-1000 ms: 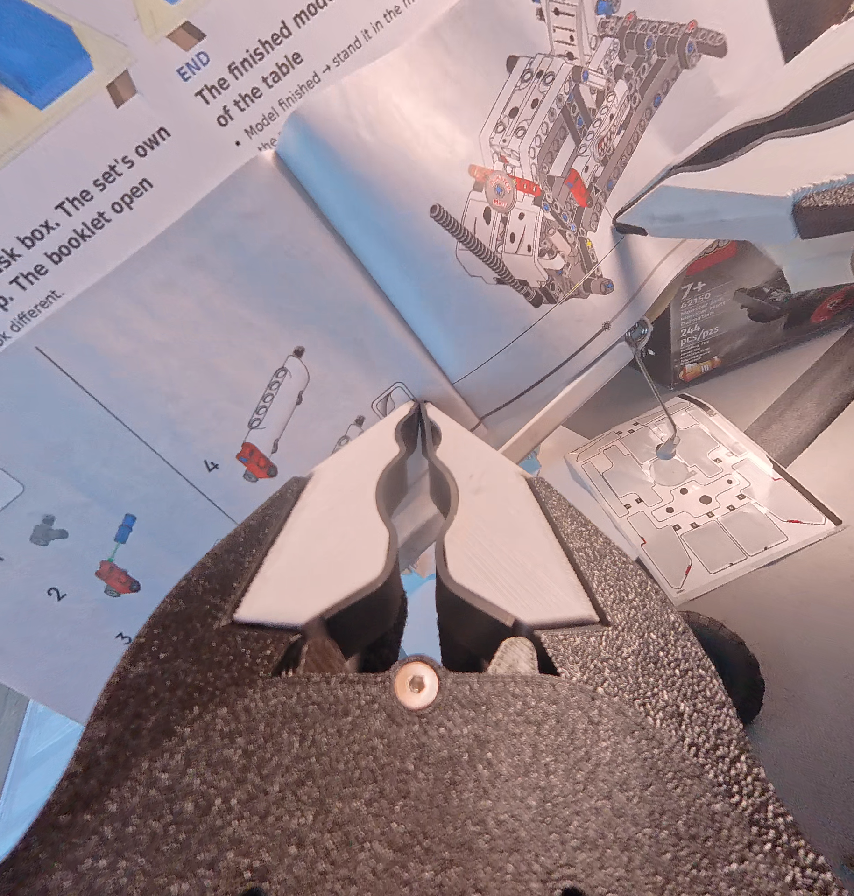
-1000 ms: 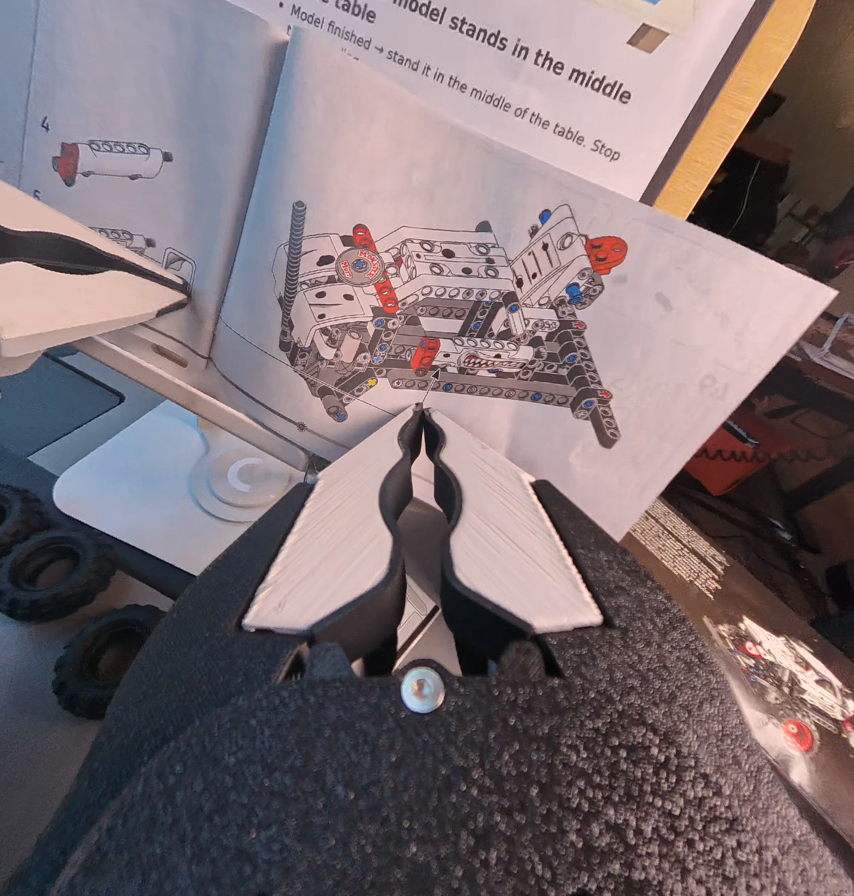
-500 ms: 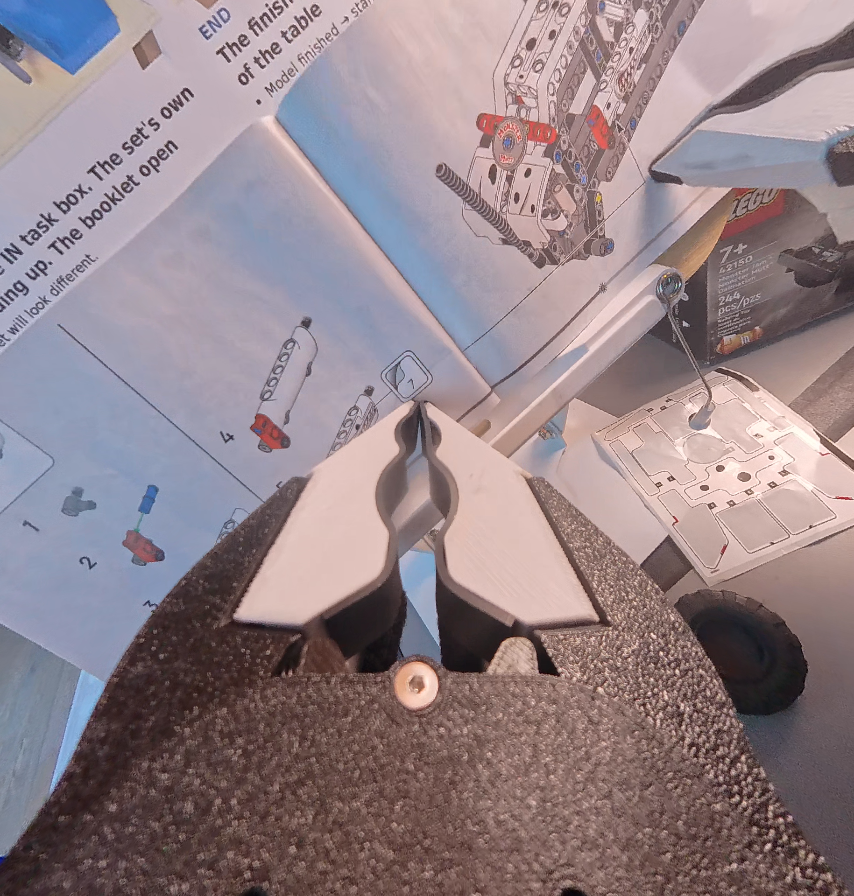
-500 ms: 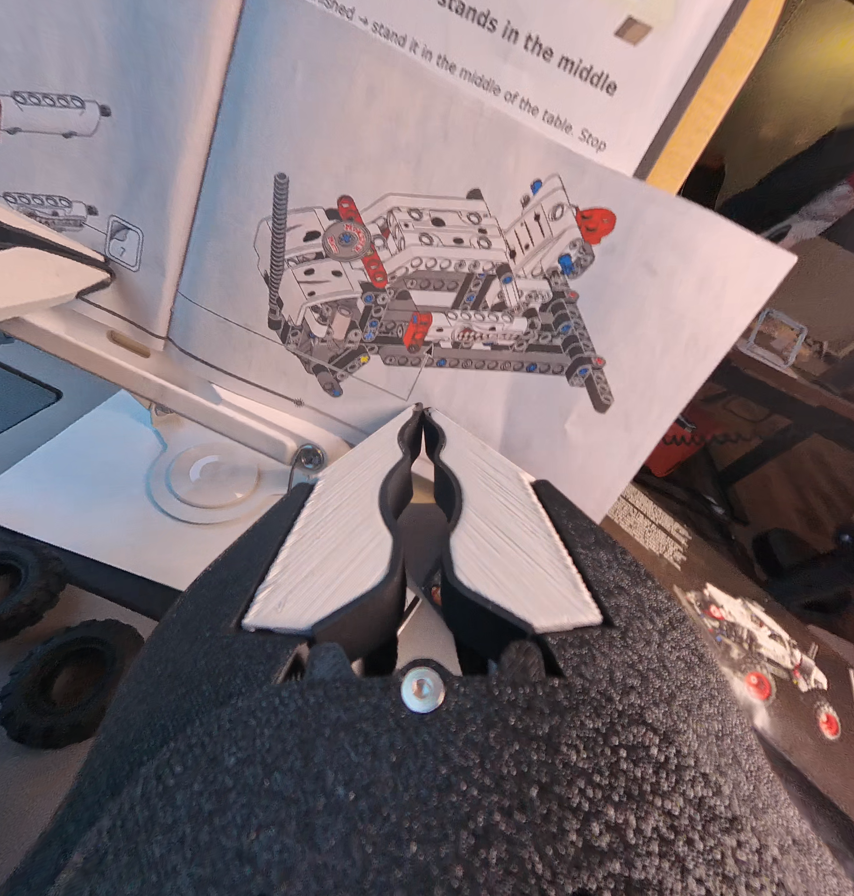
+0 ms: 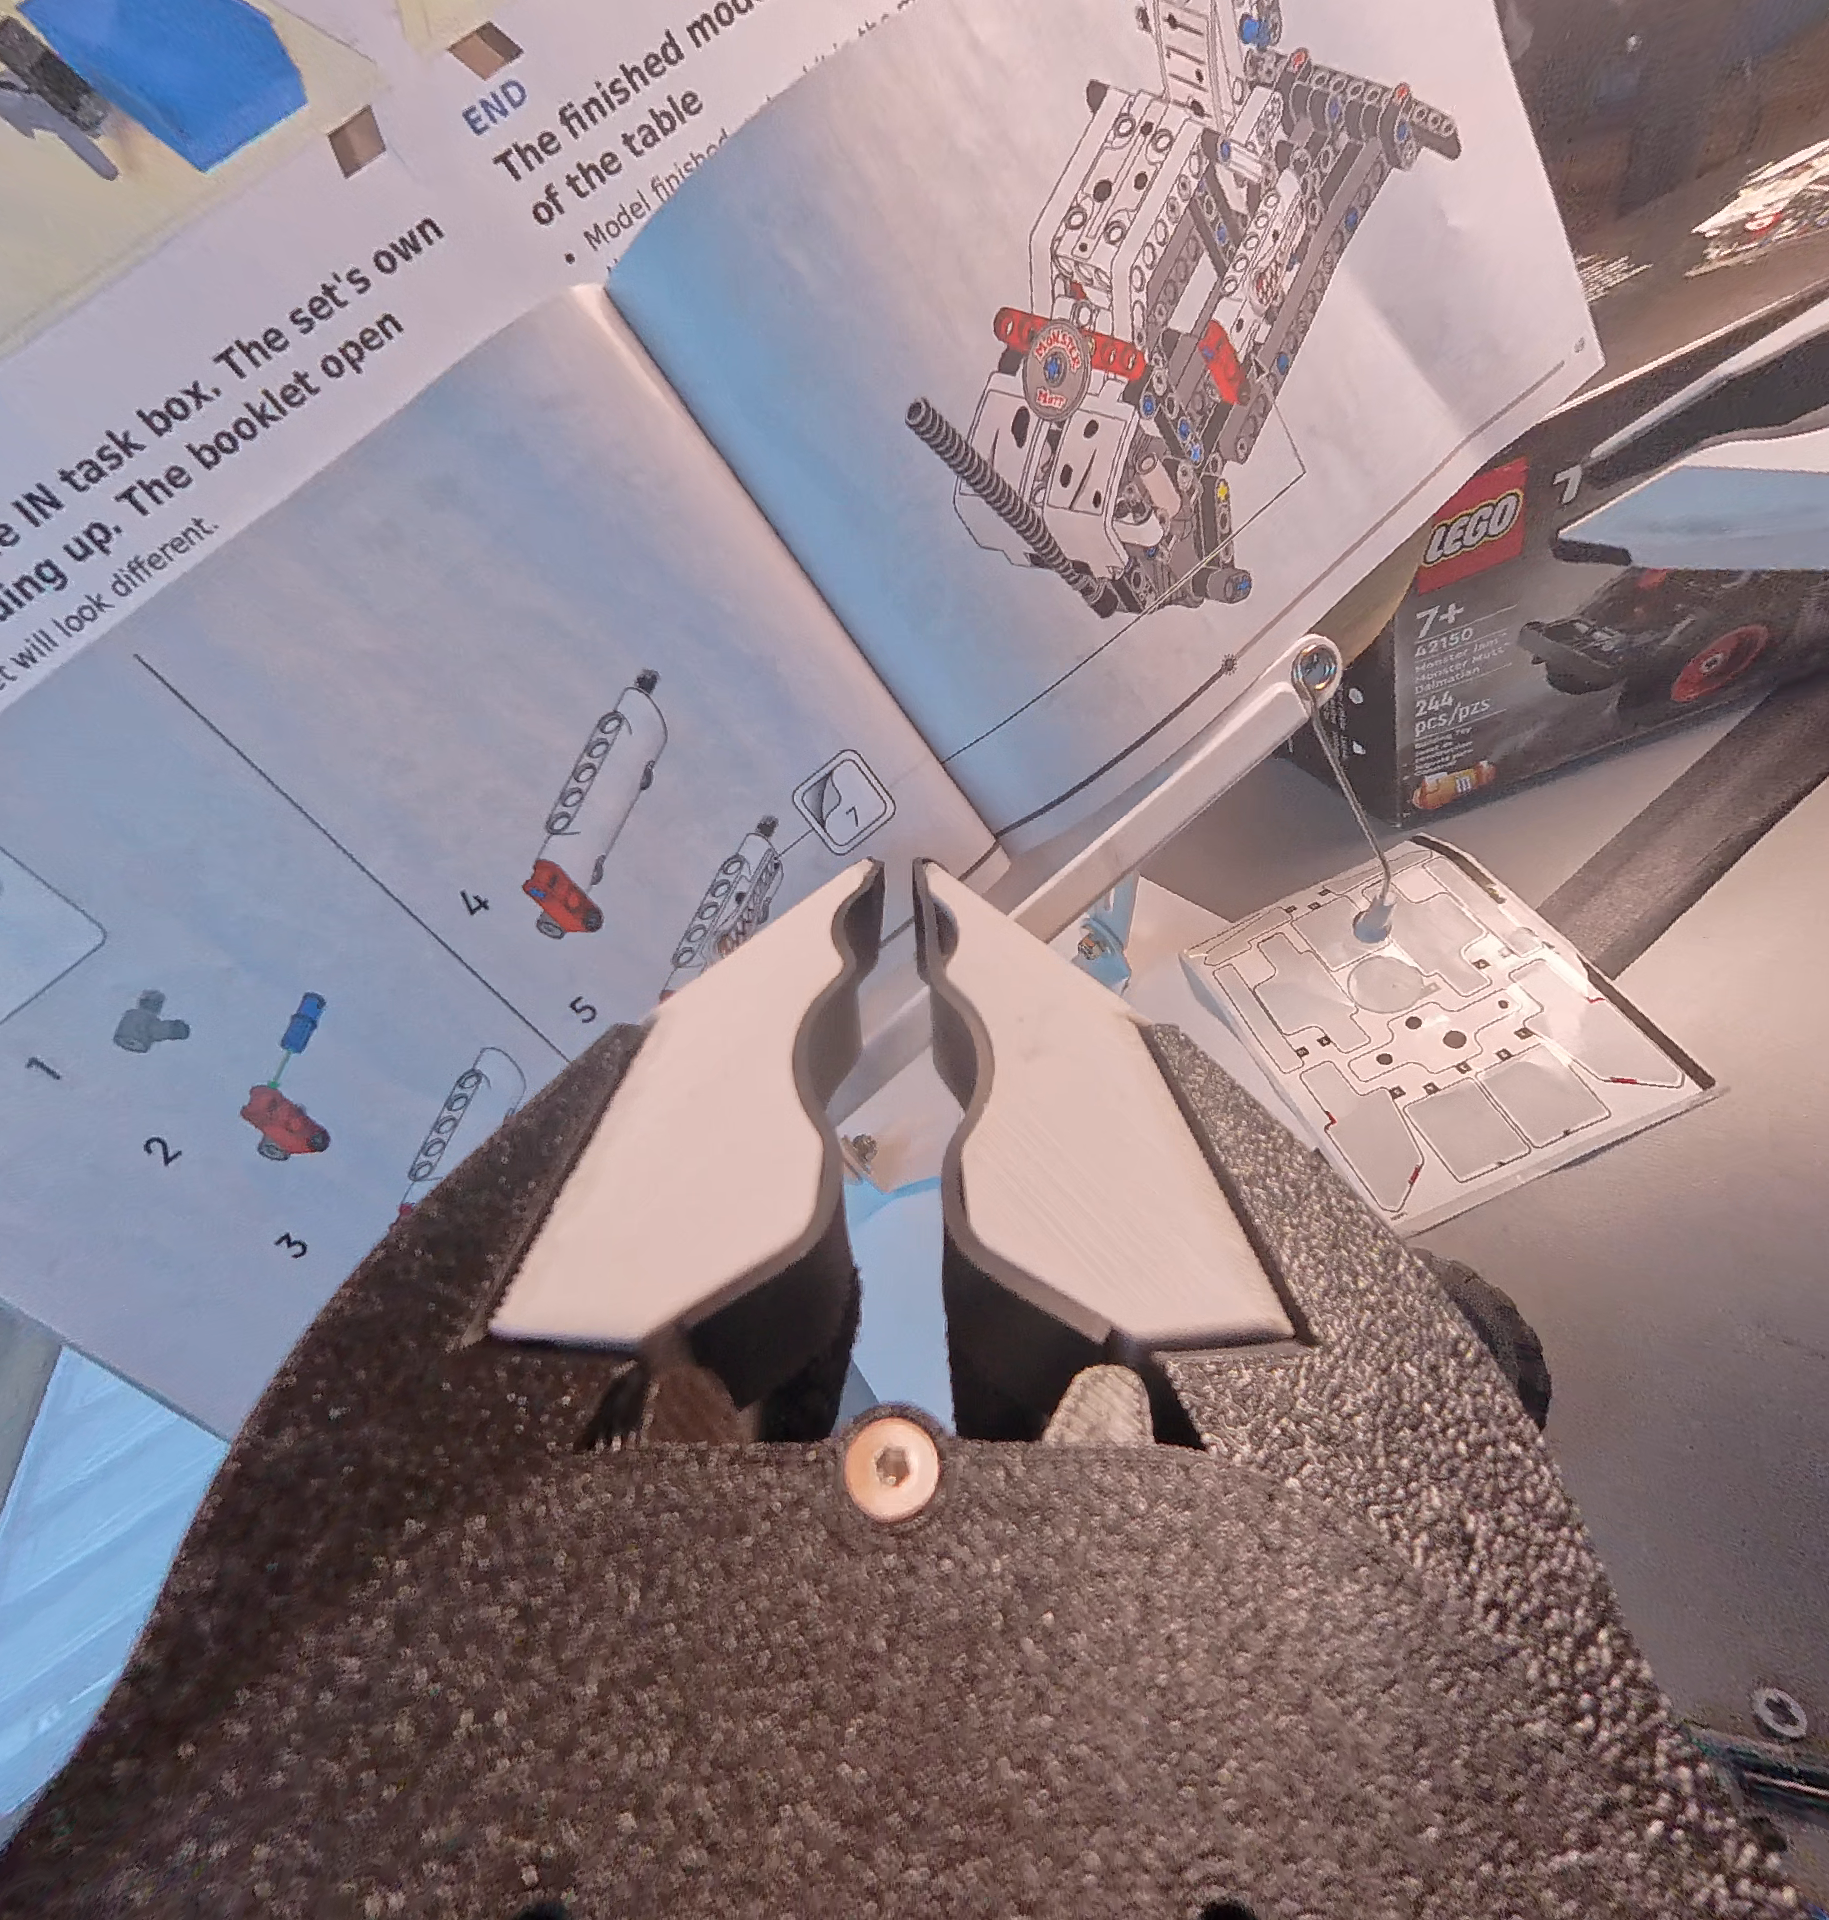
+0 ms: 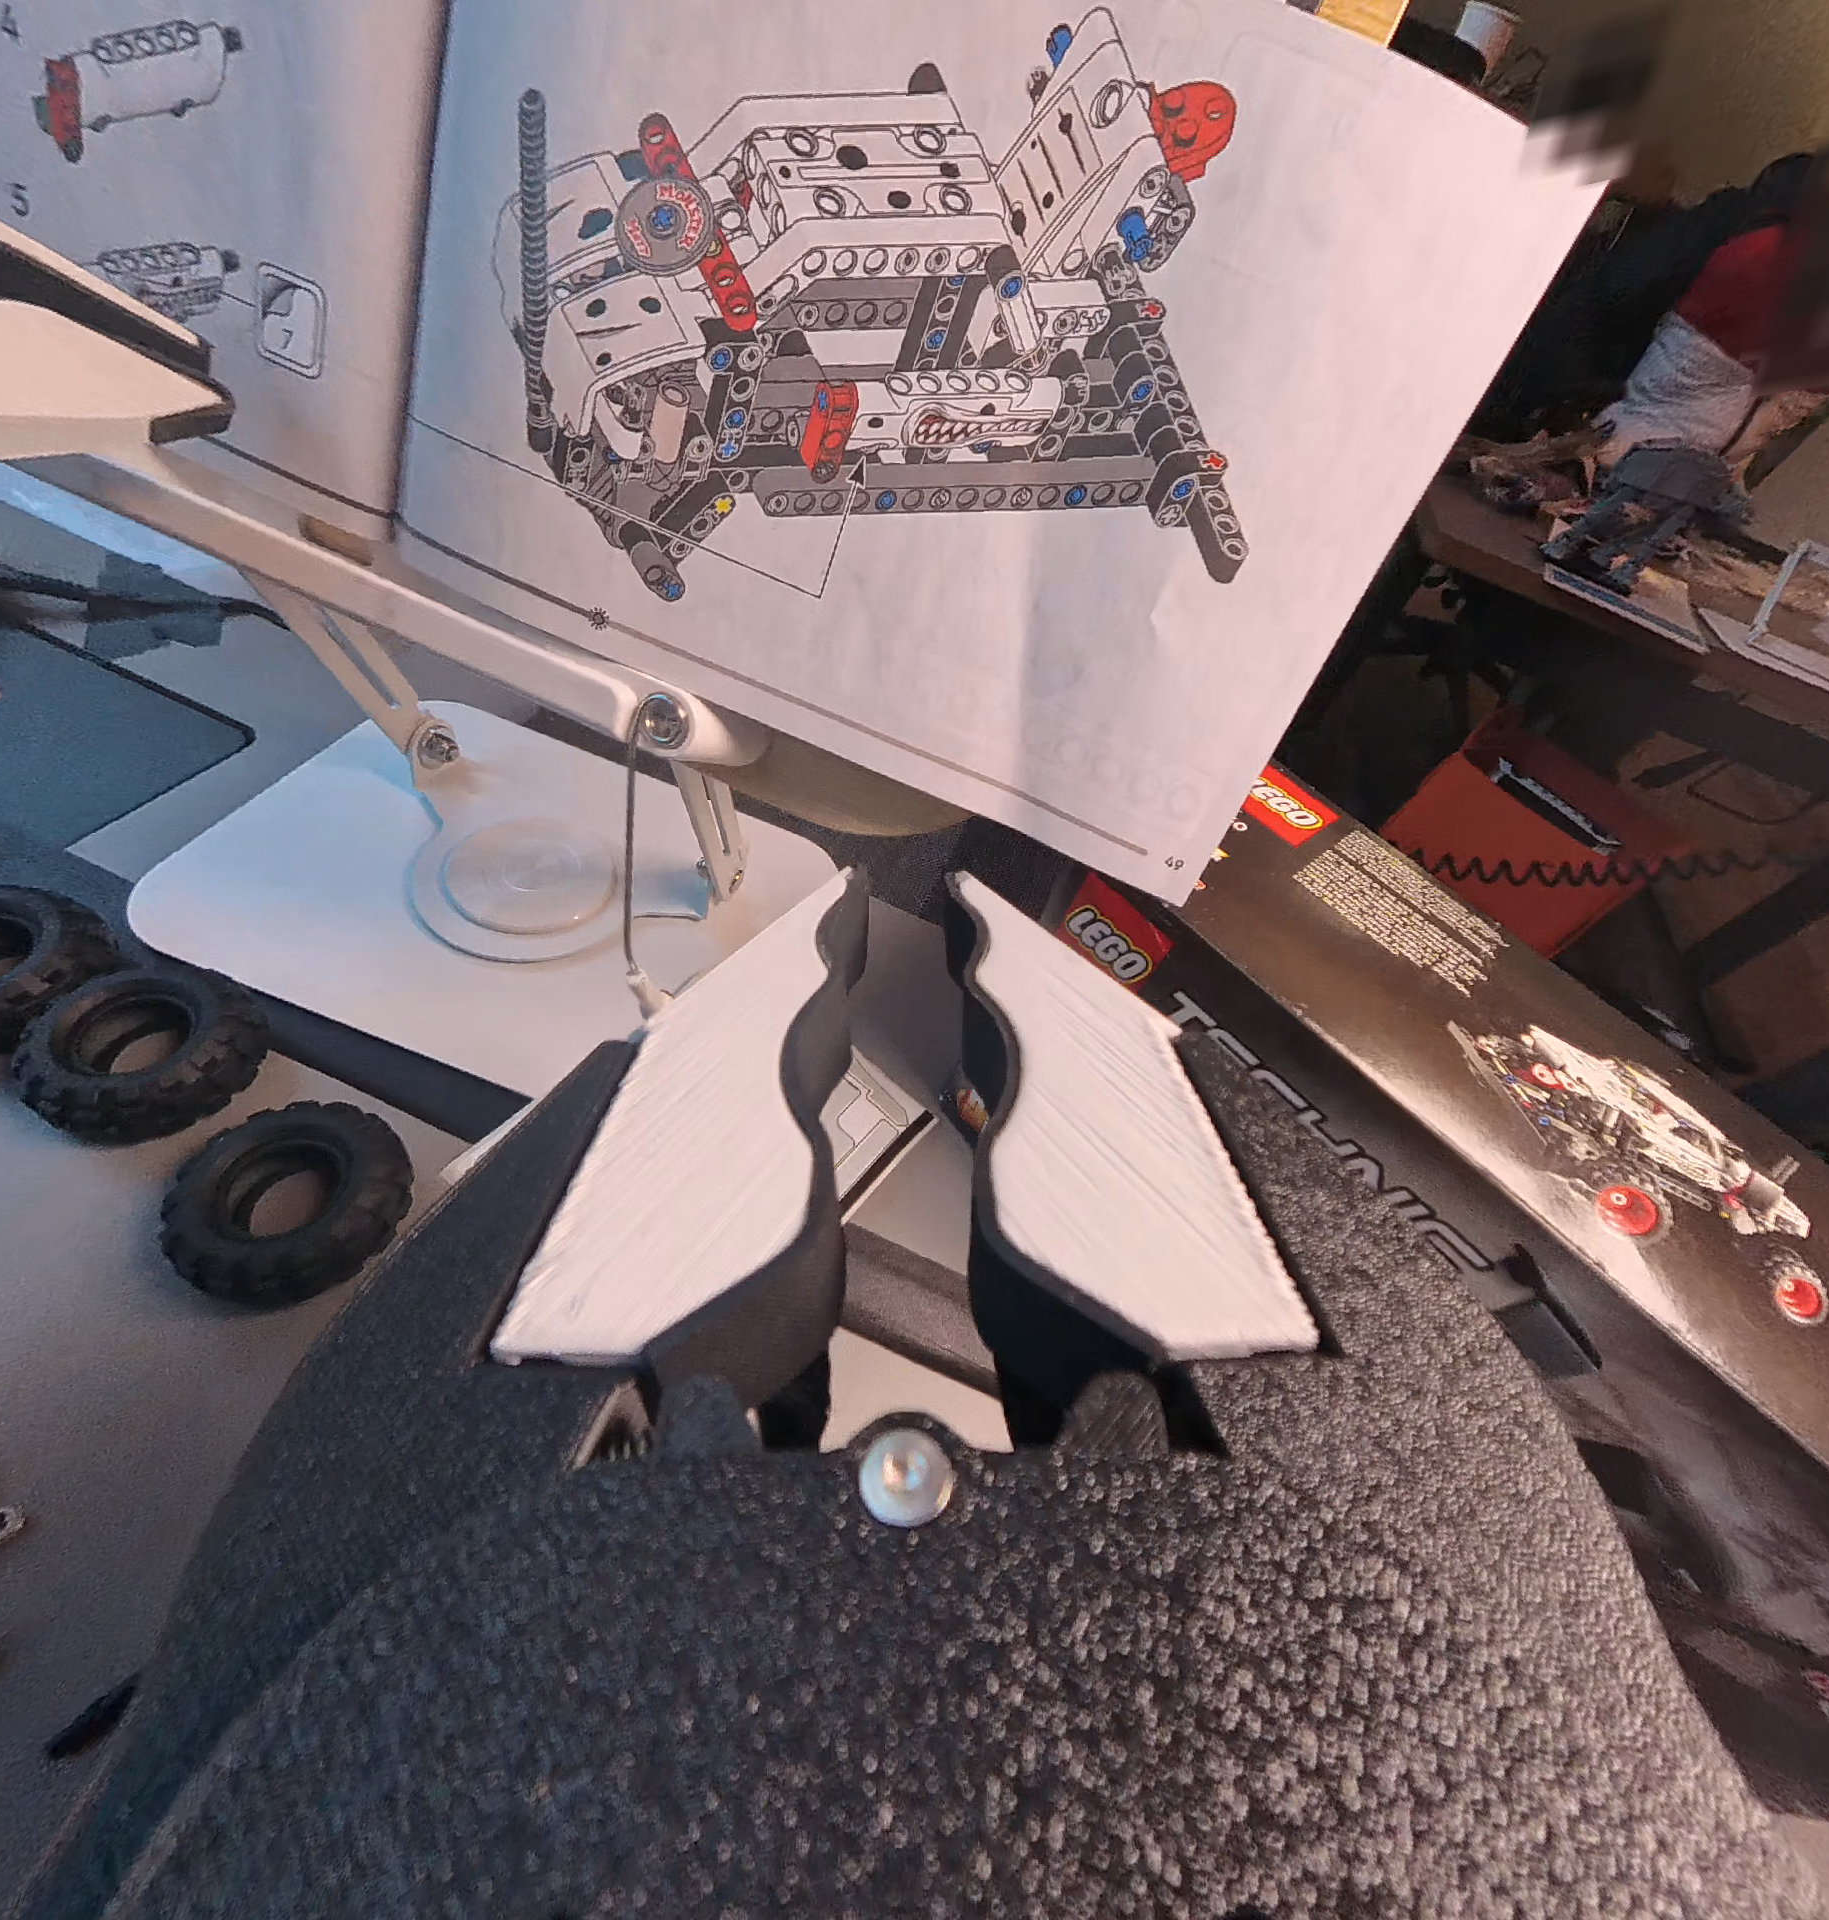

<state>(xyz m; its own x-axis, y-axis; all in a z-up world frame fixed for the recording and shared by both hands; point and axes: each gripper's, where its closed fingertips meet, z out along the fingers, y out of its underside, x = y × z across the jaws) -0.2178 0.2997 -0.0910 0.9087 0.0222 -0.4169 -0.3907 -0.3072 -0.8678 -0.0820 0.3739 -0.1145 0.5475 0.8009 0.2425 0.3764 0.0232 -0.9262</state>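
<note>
Paper: the instruction booklet [image 5: 598, 582] stands open on a white metal stand [image 6: 536, 655], its drawn pages facing both cameras; every place below is given from this booklet.
Left gripper: the left gripper [image 5: 897, 883] hangs just in front of the booklet's lower edge near the centre fold, jaws slightly parted with a narrow slit between the tips, nothing in them.
Right gripper: the right gripper [image 6: 902, 883] sits below the booklet's right page [image 6: 993, 436], jaws narrowly apart and empty, clear of the paper.
Right page: its outer corner juts past the stand unsupported and bows a little.
Handling: the booklet looks light, thin and floppy; a page would likely crease or tear if pulled hard, and glossy paper may slip between smooth pads. The free lower corner or outer edge of the right page seems the fairest place to pinch.
Clip wire: a thin wire [image 6: 631, 831] hangs from the stand's ledge below the booklet; whether it touches the page I cannot tell.
Behind: a printed sheet [image 5: 266, 260] backs the booklet.
Below right: a dark toy-set box [image 6: 1512, 1091] lies beneath the page corner.
Below left: black rubber tyres [image 6: 141, 1039] sit on the table.
Sticker sheet: a sticker sheet [image 5: 1440, 1049] lies flat beneath the stand.
</note>
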